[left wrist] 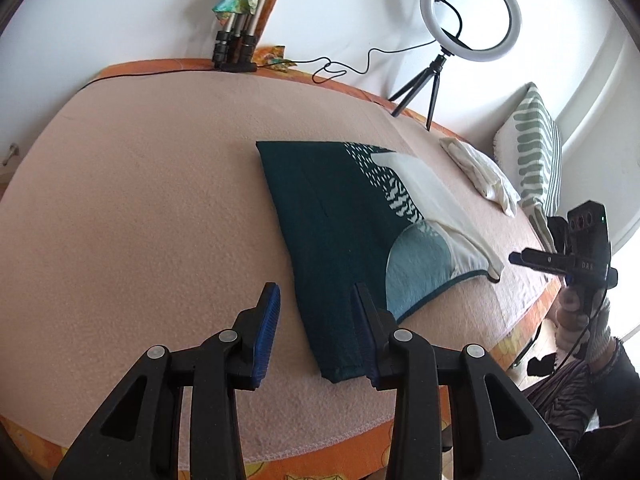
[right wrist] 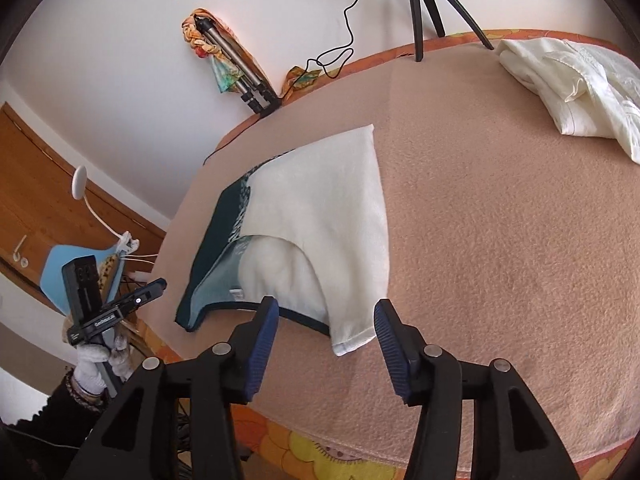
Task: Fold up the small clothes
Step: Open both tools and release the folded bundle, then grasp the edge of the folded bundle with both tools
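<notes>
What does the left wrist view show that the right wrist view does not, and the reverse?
Only the left wrist view shows the ring light's ring and the striped pillow. Only the right wrist view shows the wooden door and the blue item beside the bed. Both show the teal and white garment, the cream clothes pile, the pink blanket and both open grippers, holding nothing.

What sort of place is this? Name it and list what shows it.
Probably a bedroom: a bed under a pink blanket, a striped pillow against the wall, clothes laid out, and a ring light on a tripod.
</notes>
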Tool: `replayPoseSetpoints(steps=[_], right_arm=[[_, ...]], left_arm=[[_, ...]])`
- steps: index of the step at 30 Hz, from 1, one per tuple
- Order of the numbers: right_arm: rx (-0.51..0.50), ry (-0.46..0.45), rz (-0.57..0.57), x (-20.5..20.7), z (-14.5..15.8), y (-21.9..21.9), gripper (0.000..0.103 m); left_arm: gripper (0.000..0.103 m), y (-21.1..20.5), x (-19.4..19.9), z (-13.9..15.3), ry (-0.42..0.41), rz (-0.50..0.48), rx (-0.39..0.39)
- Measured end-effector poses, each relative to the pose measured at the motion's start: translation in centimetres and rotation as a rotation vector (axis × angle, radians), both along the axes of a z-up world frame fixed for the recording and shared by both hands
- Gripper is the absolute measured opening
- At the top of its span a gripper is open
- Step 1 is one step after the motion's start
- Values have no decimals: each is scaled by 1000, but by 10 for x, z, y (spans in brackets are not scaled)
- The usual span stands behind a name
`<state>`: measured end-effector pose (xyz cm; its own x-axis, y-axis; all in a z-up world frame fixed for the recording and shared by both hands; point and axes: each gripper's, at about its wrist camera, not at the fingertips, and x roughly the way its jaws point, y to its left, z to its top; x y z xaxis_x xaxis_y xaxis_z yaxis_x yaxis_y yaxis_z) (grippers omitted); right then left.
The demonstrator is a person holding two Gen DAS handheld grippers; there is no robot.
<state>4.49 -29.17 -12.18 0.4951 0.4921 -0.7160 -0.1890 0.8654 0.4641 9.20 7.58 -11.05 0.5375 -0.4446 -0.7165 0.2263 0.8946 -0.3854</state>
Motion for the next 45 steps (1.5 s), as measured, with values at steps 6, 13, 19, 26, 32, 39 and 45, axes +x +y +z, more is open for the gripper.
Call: replayPoseSetpoints(steps=[6, 13, 19, 26, 32, 39, 45], right_arm=[[105, 95, -87, 0, -19, -20, 68], [237, 164, -121, 11, -35, -31, 66], [208, 170, -68, 16, -38, -12, 65], [233, 169, -62, 19, -43, -9, 64], [248, 153, -55, 26, -44, -3, 64], [297, 164, -57, 43, -48, 9, 55], [337, 177, -72, 57, -50, 18, 54]], left_arm=[[47, 18, 31, 1, 59, 42, -114], [48, 34, 73, -13, 147, 99, -231], [48, 38, 102, -19, 168, 117, -294], [48, 35, 133, -36, 202, 139, -334], [48, 26, 151, -49, 228, 140, -357], [58, 13, 165, -49, 204, 129, -394], [55, -5, 169, -47, 176, 101, -357]])
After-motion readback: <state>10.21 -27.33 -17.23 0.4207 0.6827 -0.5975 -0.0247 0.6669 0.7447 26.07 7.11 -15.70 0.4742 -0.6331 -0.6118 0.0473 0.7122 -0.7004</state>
